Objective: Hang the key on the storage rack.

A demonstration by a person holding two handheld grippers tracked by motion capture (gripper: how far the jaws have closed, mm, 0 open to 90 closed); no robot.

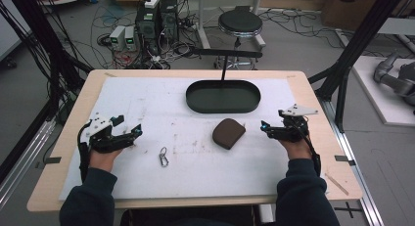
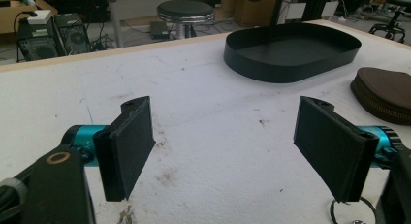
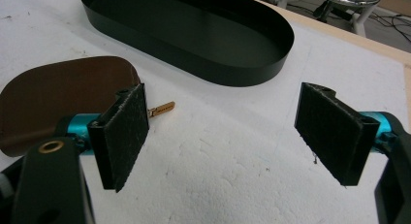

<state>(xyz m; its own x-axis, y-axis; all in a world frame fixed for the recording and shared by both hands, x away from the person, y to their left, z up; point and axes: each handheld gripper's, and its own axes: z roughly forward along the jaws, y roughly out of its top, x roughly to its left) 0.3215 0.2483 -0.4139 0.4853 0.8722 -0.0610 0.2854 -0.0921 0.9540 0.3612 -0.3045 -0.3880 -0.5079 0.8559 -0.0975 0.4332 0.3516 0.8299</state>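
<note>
A brown zip pouch (image 1: 228, 133) lies on the white foam board (image 1: 147, 103), just in front of a black oval tray (image 1: 222, 96) that is empty. A small metal carabiner with a ring (image 1: 163, 156) lies left of the pouch. My left gripper (image 1: 136, 131) rests open at the board's left side, with nothing between its jaws. My right gripper (image 1: 264, 127) is open too, a short way right of the pouch. From the left gripper (image 2: 225, 151) I see the tray (image 2: 291, 52), the pouch (image 2: 385, 93) and the ring (image 2: 346, 212). From the right gripper (image 3: 220, 136), the pouch (image 3: 63, 98), its gold zip pull (image 3: 161, 109) and the tray (image 3: 189, 35) lie ahead.
The wooden table's edge (image 1: 195, 201) runs along the near side. Beyond the far edge stand a round stool (image 1: 240, 23), computer towers (image 1: 156, 20) and loose cables on the floor. Black frame posts (image 1: 352, 50) flank the table.
</note>
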